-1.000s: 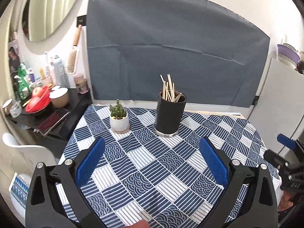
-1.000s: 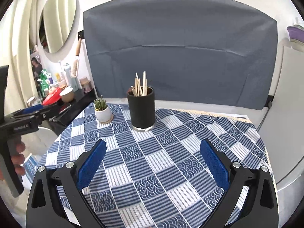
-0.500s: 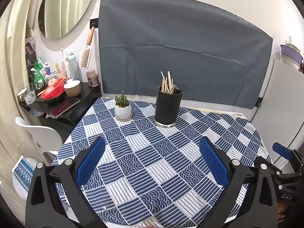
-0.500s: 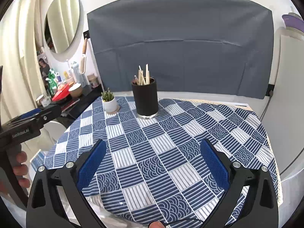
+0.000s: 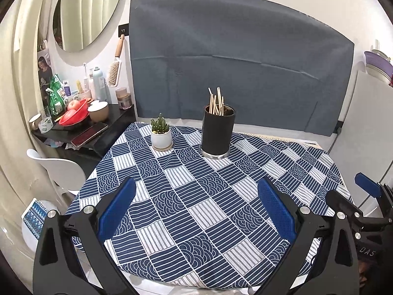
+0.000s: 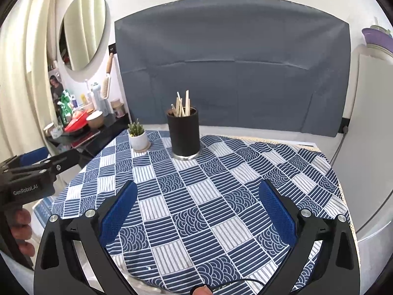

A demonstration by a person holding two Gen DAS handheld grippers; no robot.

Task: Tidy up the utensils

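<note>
A black cylindrical holder (image 5: pixel 217 132) (image 6: pixel 184 134) stands upright at the far side of the round table, with several wooden chopsticks (image 5: pixel 216 101) (image 6: pixel 182 104) sticking out of it. My left gripper (image 5: pixel 196 205) is open and empty above the table's near edge. My right gripper (image 6: pixel 197 205) is also open and empty, held over the near edge. Each gripper shows at the side of the other's view: the right one (image 5: pixel 366 204) and the left one (image 6: pixel 36 169).
A small cactus in a white pot (image 5: pixel 161 135) (image 6: pixel 139 135) stands left of the holder. The table carries a blue and white patterned cloth (image 5: pixel 196 196). A white chair (image 5: pixel 59 169) and a cluttered black shelf (image 5: pixel 81 127) are at the left. A grey backdrop (image 5: pixel 233 73) hangs behind.
Both grippers have drawn back and up from the table, so more of the tablecloth and its near edge shows. Both stay open and empty.
</note>
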